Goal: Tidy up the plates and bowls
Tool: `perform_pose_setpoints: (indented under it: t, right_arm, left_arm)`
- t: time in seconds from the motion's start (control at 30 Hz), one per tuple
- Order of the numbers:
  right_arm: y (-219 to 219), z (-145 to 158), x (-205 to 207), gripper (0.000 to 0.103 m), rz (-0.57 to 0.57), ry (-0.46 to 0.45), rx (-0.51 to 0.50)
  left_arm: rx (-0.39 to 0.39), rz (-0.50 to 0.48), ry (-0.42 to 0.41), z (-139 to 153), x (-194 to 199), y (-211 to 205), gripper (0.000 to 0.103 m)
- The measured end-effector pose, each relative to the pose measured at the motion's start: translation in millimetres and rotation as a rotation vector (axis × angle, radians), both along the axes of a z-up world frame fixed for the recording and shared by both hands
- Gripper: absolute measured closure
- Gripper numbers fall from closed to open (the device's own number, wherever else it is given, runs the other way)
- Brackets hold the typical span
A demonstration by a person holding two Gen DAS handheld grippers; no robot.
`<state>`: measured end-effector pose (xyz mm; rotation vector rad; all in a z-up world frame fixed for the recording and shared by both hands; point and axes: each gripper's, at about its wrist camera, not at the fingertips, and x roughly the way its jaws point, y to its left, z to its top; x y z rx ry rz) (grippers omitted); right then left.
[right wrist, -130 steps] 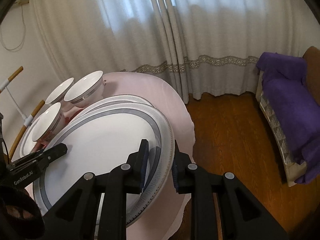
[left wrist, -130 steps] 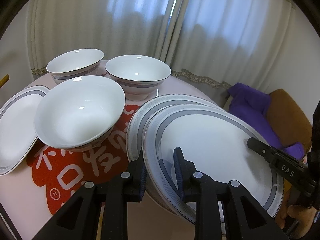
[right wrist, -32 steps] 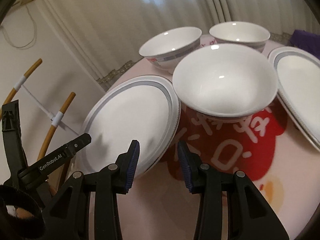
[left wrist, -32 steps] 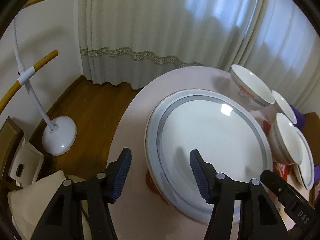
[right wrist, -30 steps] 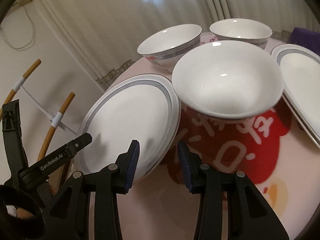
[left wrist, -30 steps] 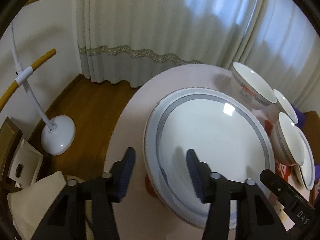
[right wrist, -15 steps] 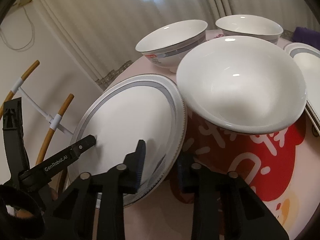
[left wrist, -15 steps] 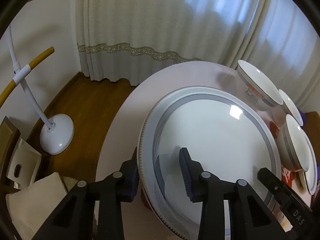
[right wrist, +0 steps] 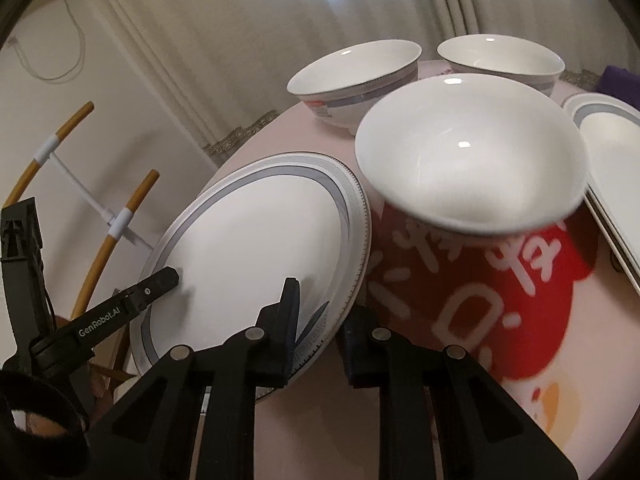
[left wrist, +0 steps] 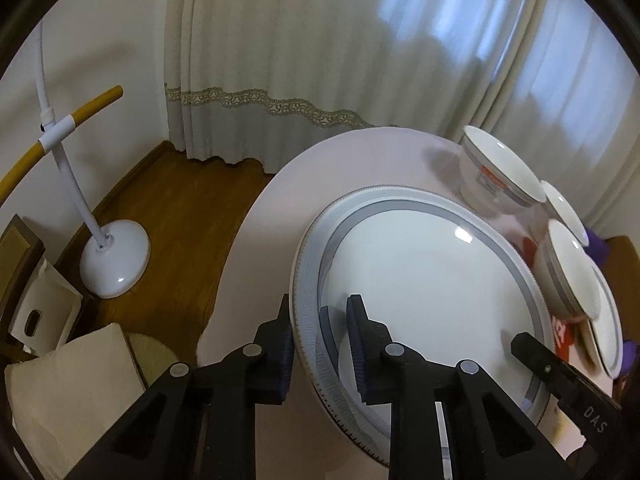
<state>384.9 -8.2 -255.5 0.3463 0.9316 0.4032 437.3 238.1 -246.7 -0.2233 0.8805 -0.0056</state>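
Careful, you are pinching the big plate (left wrist: 424, 292) at its 7 o'clock rim with the left gripper (left wrist: 320, 328) and the right gripper (right wrist: 320, 316); tipping it could bump the nearest bowl (right wrist: 472, 152) at 2 o'clock.

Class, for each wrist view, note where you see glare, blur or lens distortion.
Left wrist view: a glare spot on the plate; the bowls at the right edge look smeared; the curtain bows with the fisheye. Right wrist view: the nearest bowl has a blurred rim and small highlights; the red mat print is soft.
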Motion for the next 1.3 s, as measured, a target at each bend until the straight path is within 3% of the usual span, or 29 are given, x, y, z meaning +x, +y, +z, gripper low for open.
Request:
perform_pose_setpoints:
  t: [0.37,0.5,0.67,1.07,1.3]
  right_arm:
    - [-45.4,2.6,-67.2,0.084,0.071,0.045,-0.012]
    - [-66.4,1.6,-85.5,0.084,0.070,0.049,-0.030]
    - [-71.2,-1.3,-88.6,0.084,0.062,0.043,-0.027]
    - [-74.9,-2.7,-71.7,0.081,0.020,0.014,-0.009]
    - [-77.5,-5.8,-61.7,0.087,0.038,0.006,0.001]
  left_arm:
    - [-0.003,-0.065,0.011,6.7,-113.3,-25.6,0.083]
    - [-0.015,-0.093,0.013,8.7,-135.7,-40.6,0.082]
    - [-0.005,-0.087,0.010,11.5,-138.8,-43.5,0.081]
    - [0.020,-0.100,-0.001,3.6,-97.9,-51.7,0.073]
    - [0.012,-0.109,-0.020,0.9,-97.8,-49.9,0.079]
